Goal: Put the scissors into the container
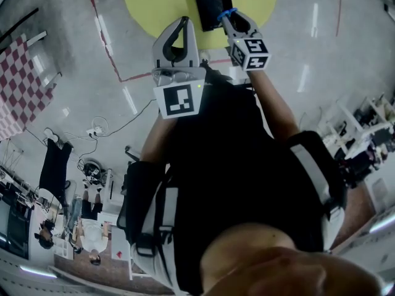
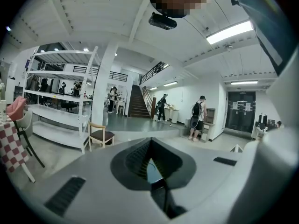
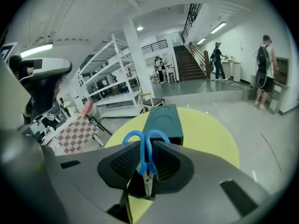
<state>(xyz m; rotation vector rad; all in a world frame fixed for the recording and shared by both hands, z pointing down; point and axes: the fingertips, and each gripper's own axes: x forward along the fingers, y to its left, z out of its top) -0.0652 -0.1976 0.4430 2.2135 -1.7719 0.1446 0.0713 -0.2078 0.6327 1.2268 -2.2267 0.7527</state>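
Observation:
My right gripper (image 1: 233, 18) (image 3: 147, 164) is shut on the scissors (image 3: 146, 154), clamped near the pivot, with the blue handle loops (image 1: 227, 13) sticking out ahead of the jaws and the blade tips pointing back. Just beyond it, a dark teal box container (image 1: 213, 2) (image 3: 162, 120) stands on a round yellow table (image 1: 148, 5) (image 3: 205, 134). Held to the left, short of the table, my left gripper (image 1: 179, 39) (image 2: 149, 157) has its jaws together with nothing in them.
A red-and-white checkered table (image 1: 18, 85) (image 3: 77, 132) stands at the left. White shelving (image 2: 60, 101) and a wooden chair (image 2: 100, 134) are farther off. Cables (image 1: 92, 131) lie on the grey floor. Several people stand near the stairs (image 2: 138, 101).

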